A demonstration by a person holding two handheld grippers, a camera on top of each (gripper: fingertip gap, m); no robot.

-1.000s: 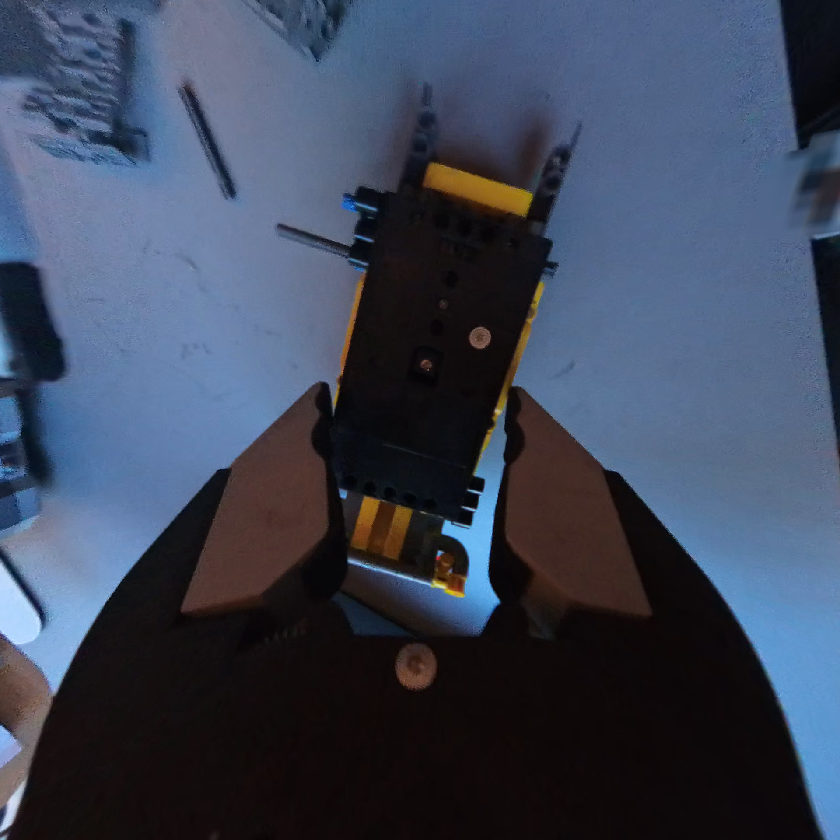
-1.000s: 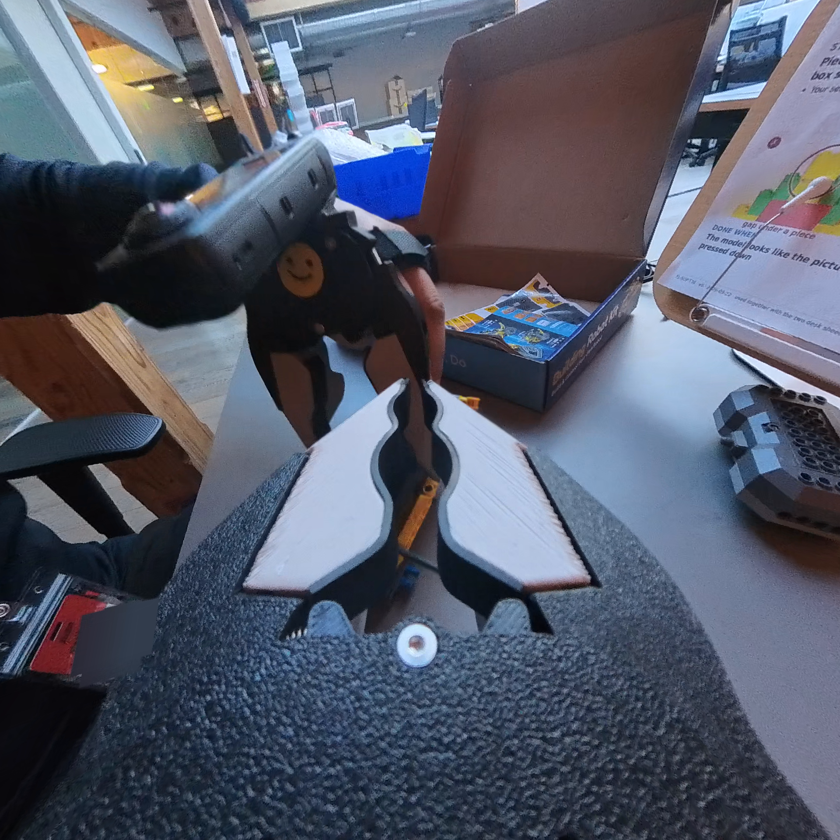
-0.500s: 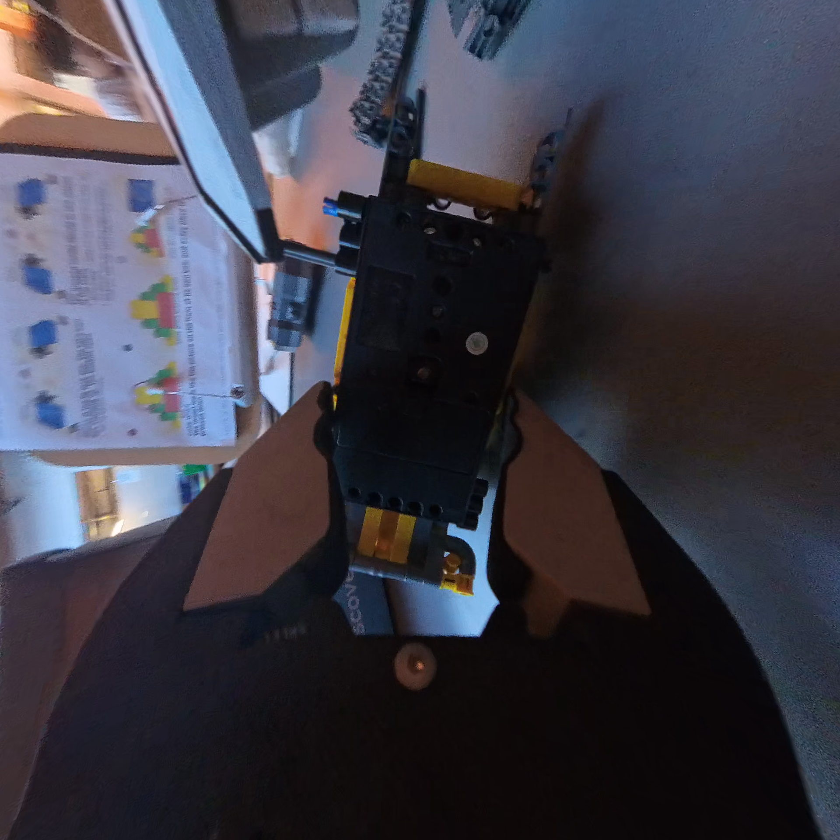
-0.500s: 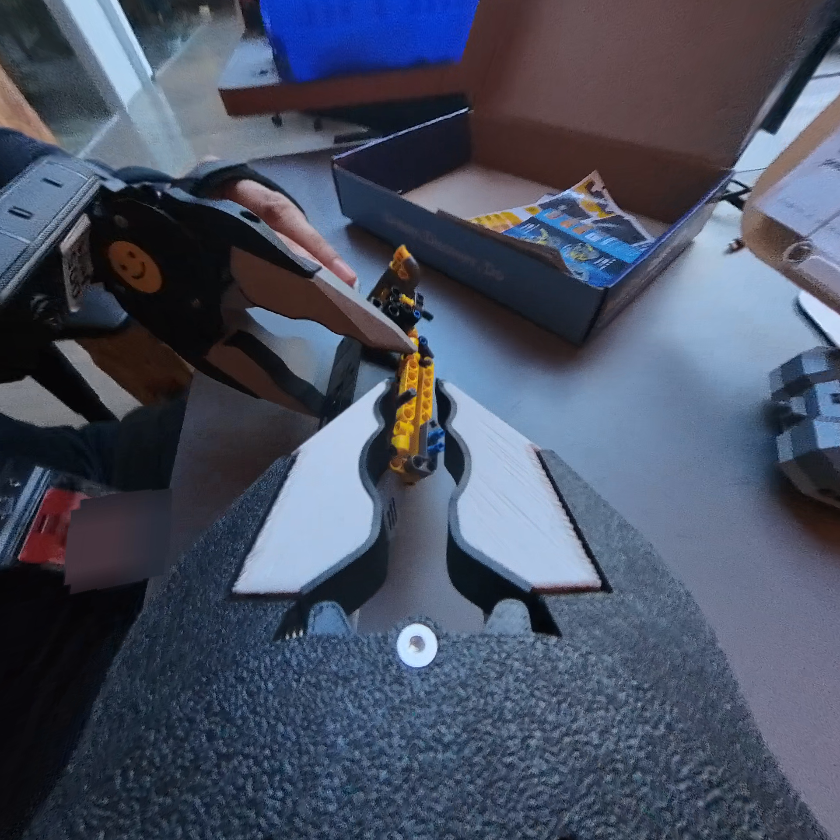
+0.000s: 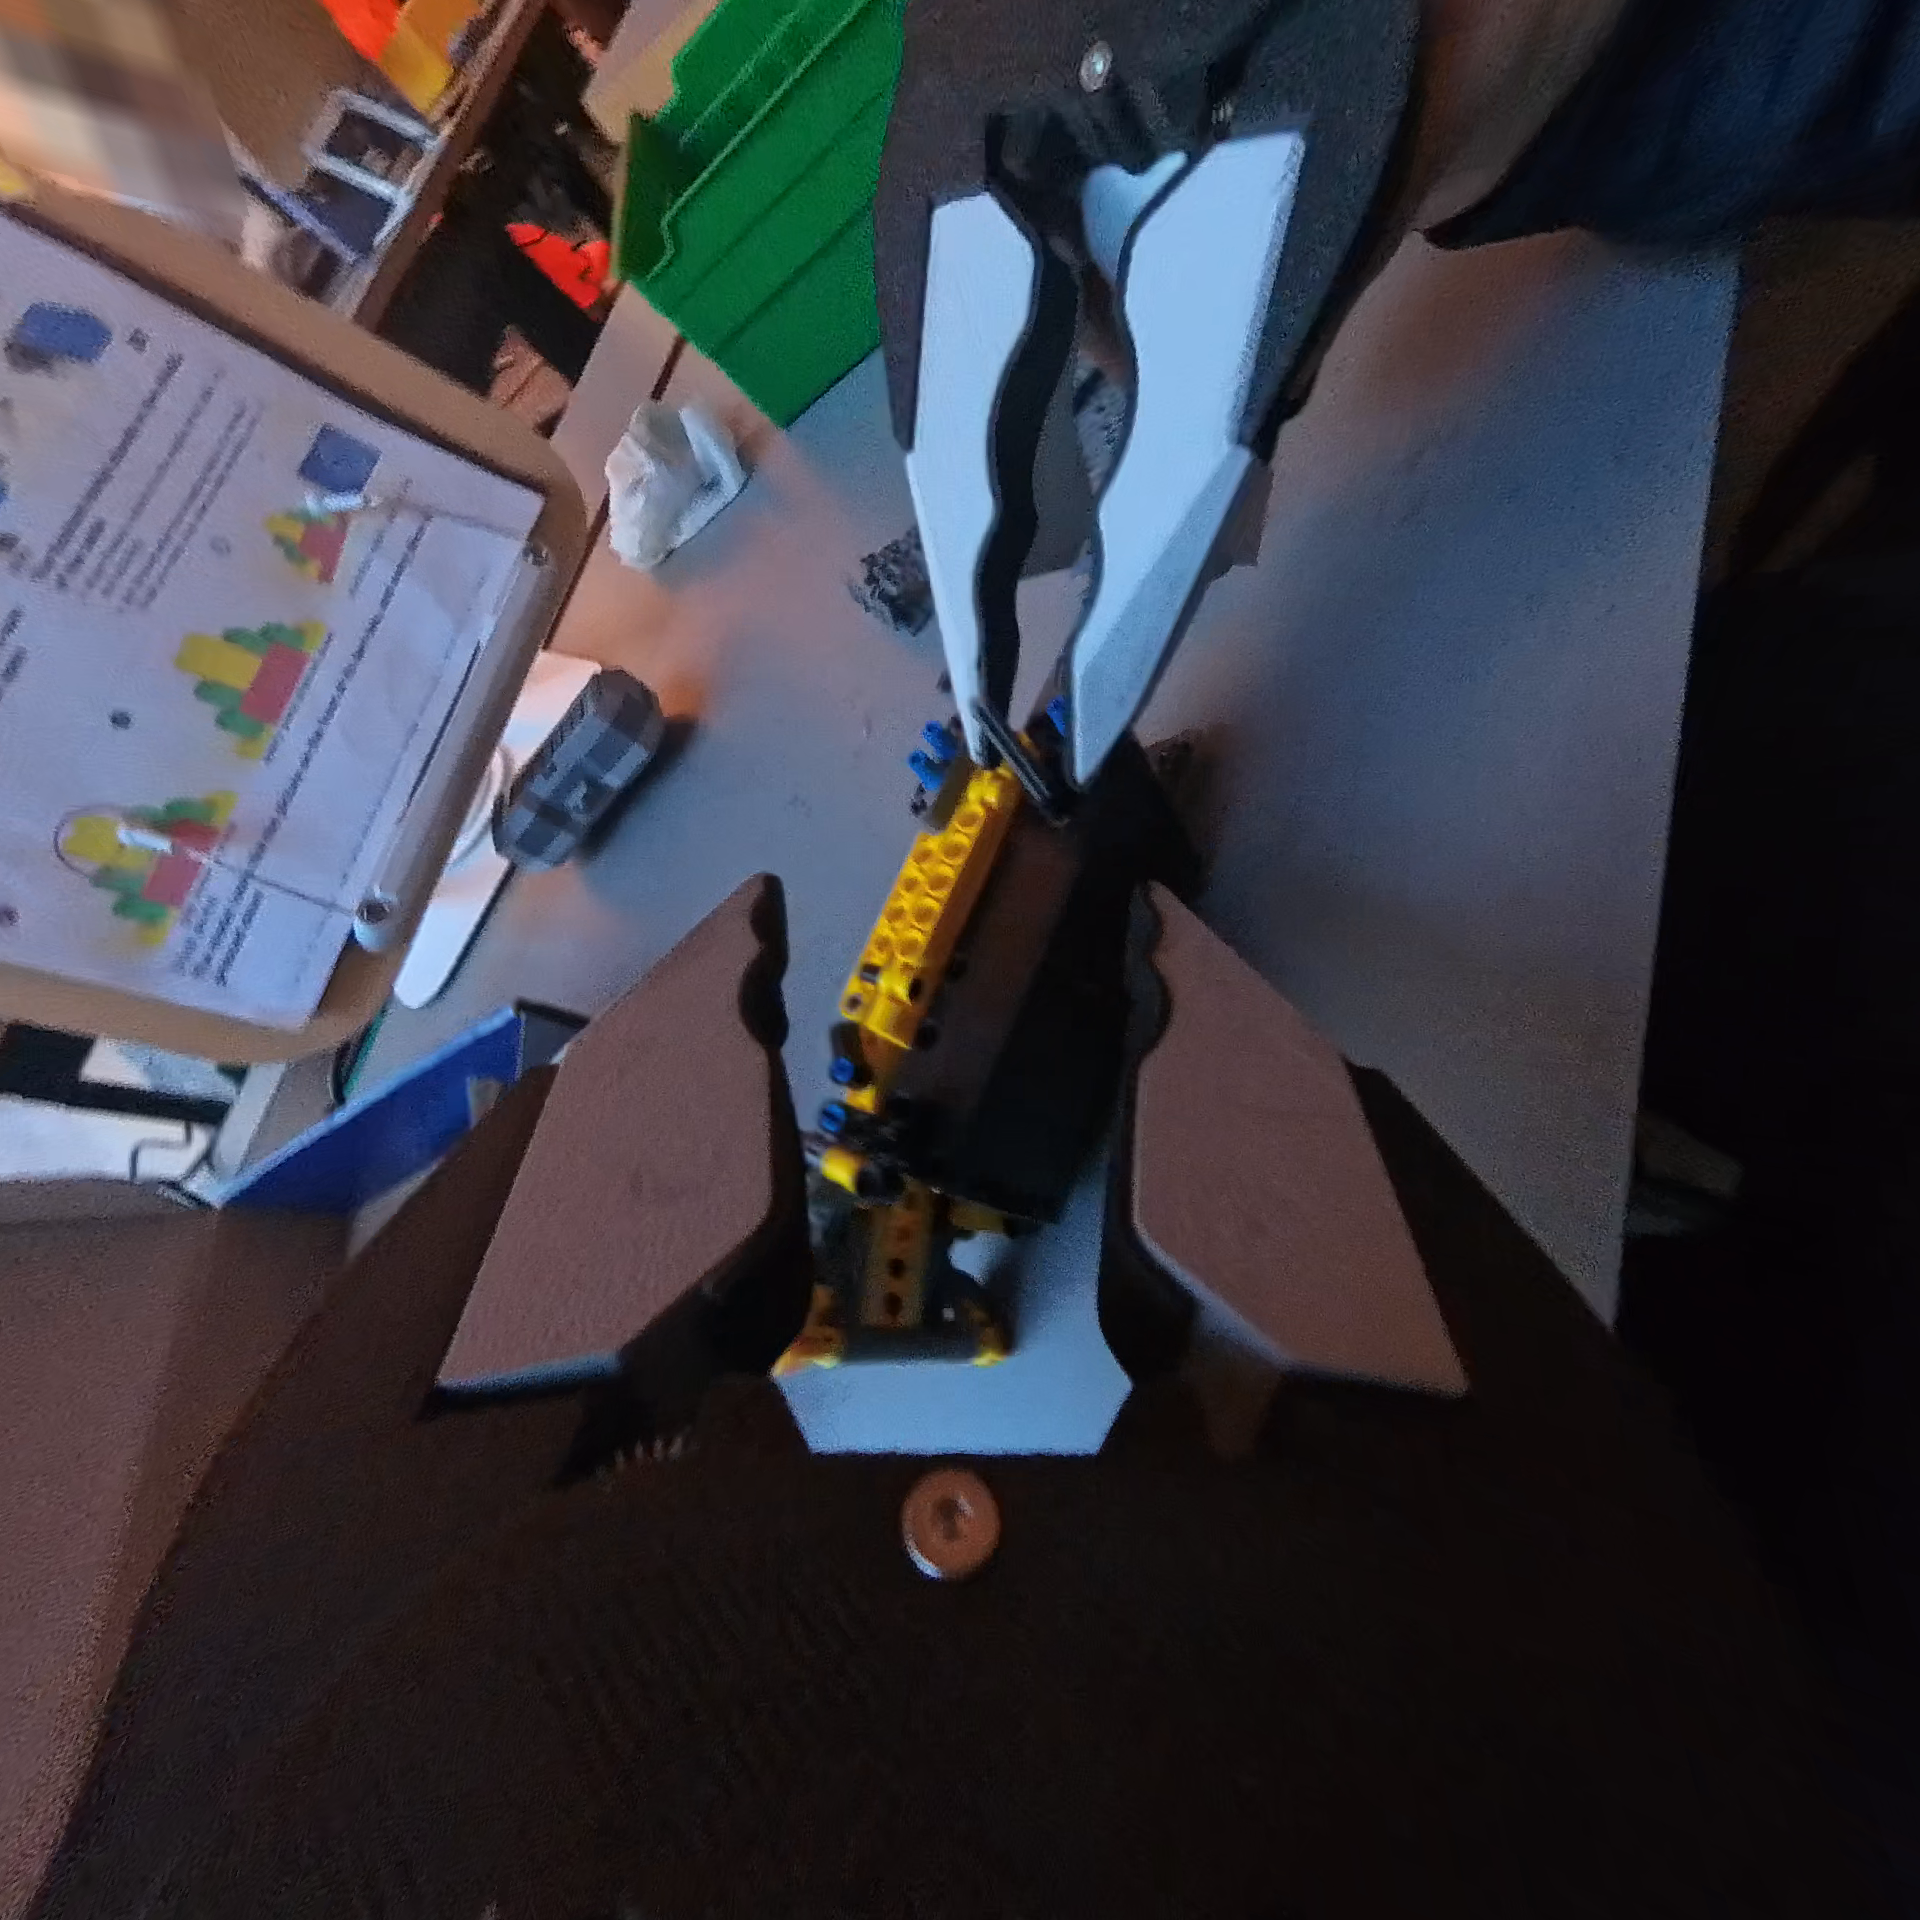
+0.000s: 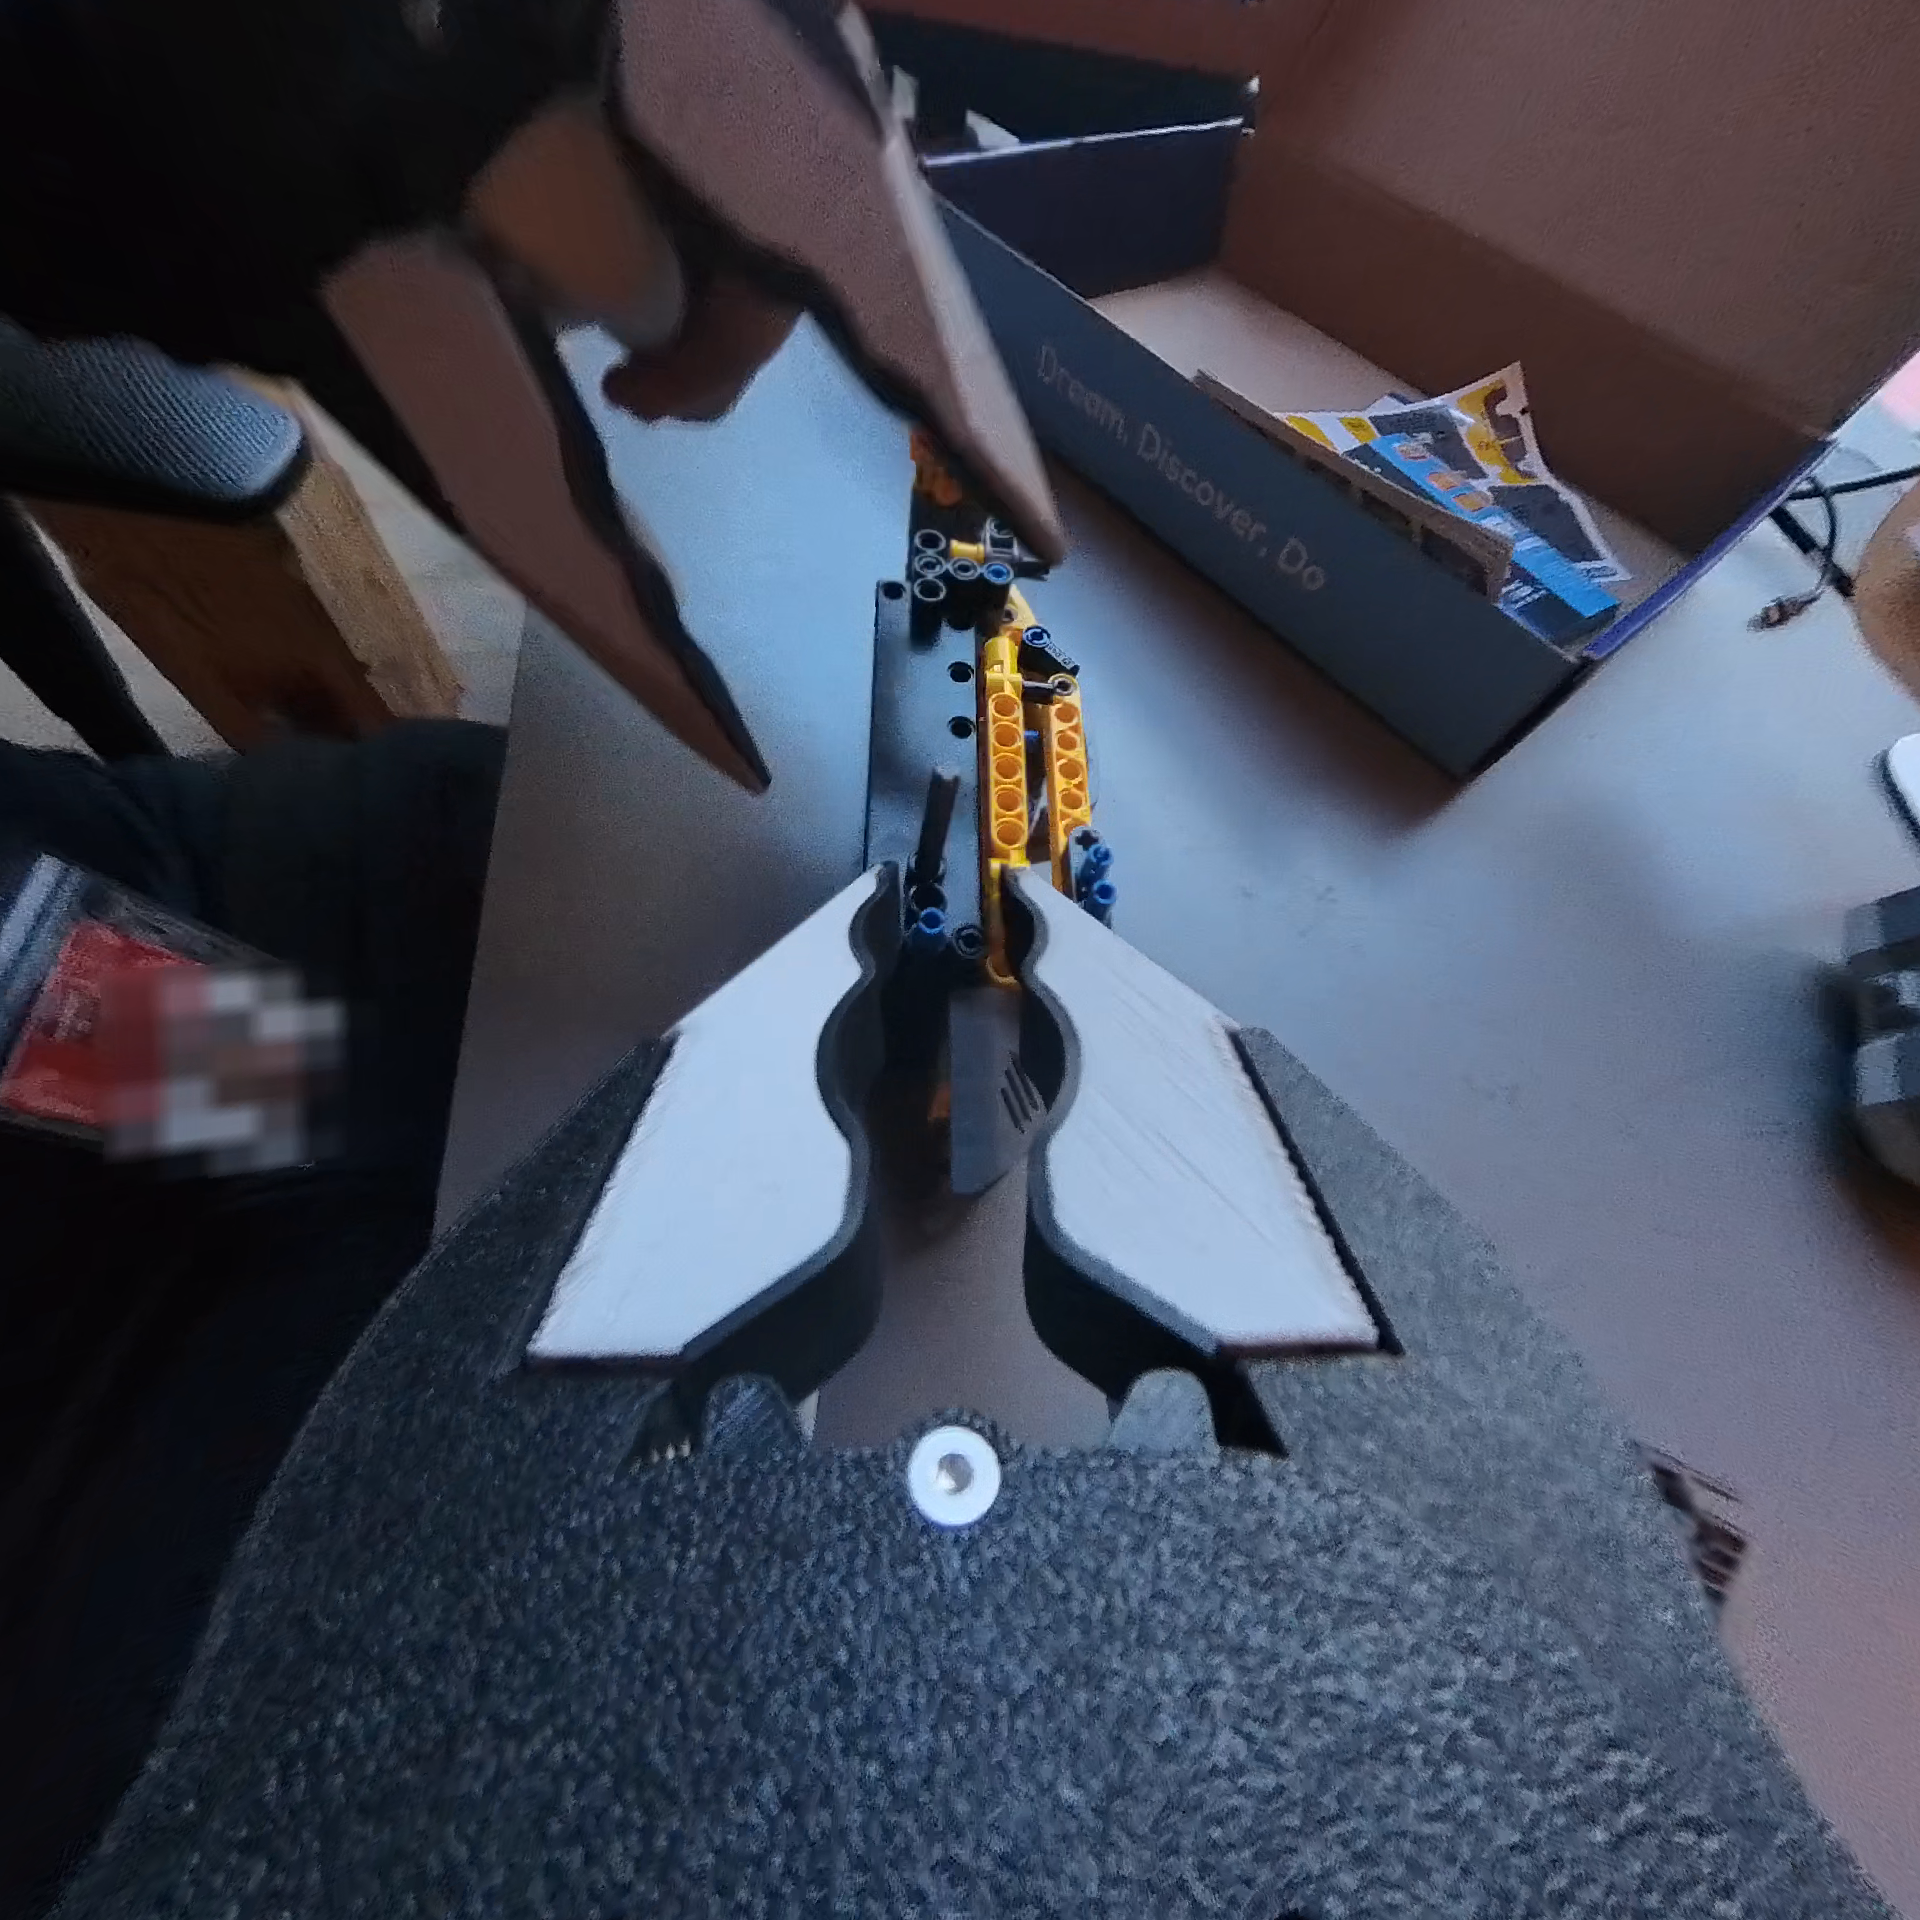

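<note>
A black and yellow brick-built model [image 5: 977, 997] lies lengthwise between the two grippers, low over the grey table [image 5: 1403, 623], its yellow beam side turned up. My left gripper [image 5: 961, 899] is open, its fingers on either side of the model's near end, with a gap at the left finger. My right gripper [image 6: 948, 878] is shut on the model's [image 6: 935, 727] other end, next to blue pins. The right gripper also shows in the left wrist view [image 5: 1029, 753], pinching the model's far tip. The left gripper shows in the right wrist view [image 6: 904, 665], spread over the far end.
An open cardboard box with a dark blue wall [image 6: 1299, 540] holds a booklet [image 6: 1455, 468]. A board with a printed sheet [image 5: 208, 623] stands at the left. A grey tracked part [image 5: 582, 769], a white crumpled lump [image 5: 665, 478] and a green bin [image 5: 769, 208] lie beyond. Only a small space, under 4 cm, lies between the two pairs of fingers.
The left gripper held the model flat one second ago; now its fingers stand off it and the model is turned on edge. The right gripper has come in and shut on the model's end.
</note>
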